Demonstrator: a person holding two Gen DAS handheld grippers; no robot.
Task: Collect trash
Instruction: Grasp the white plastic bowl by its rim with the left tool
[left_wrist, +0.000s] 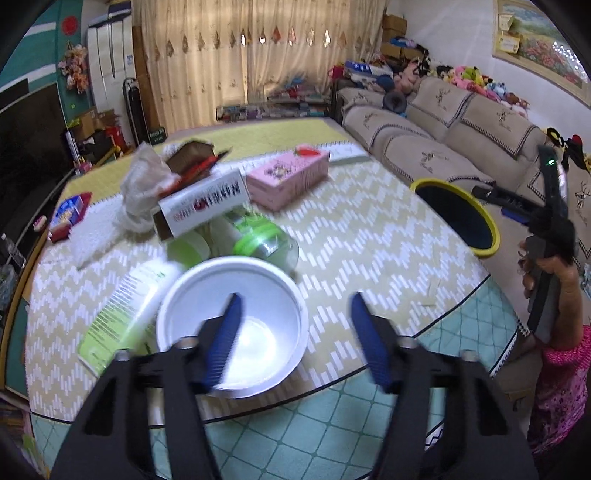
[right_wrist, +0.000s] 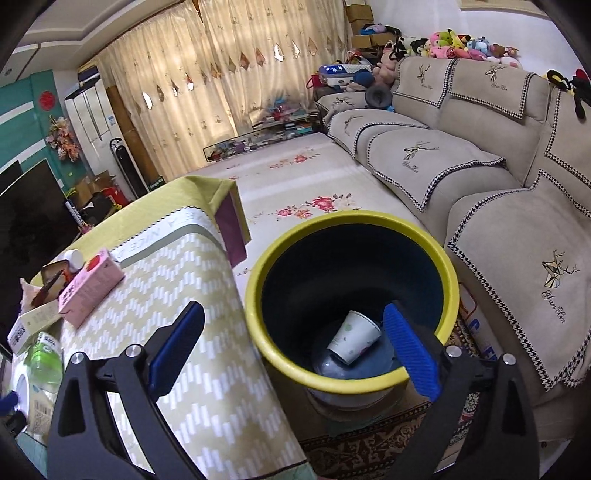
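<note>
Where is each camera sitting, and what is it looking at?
Left wrist: sits on the left tool, looking down over the table at a white bowl; the hand with the right tool shows.
Right wrist: sits on the right tool, looking down into the yellow-rimmed bin with a paper cup inside; only its own fingers show.
Shared: both see the bin, pink box, sofa and curtains.

The left wrist view looks down along its claw (left_wrist: 293, 314), close over the zigzag-patterned surface (left_wrist: 369, 236). The right wrist view tilts down into the yellow-rimmed dark bin (right_wrist: 255, 295) beside it — both share surface, bin (left_wrist: 493, 229) and the beige sofa (right_wrist: 480, 184) beyond.
</note>
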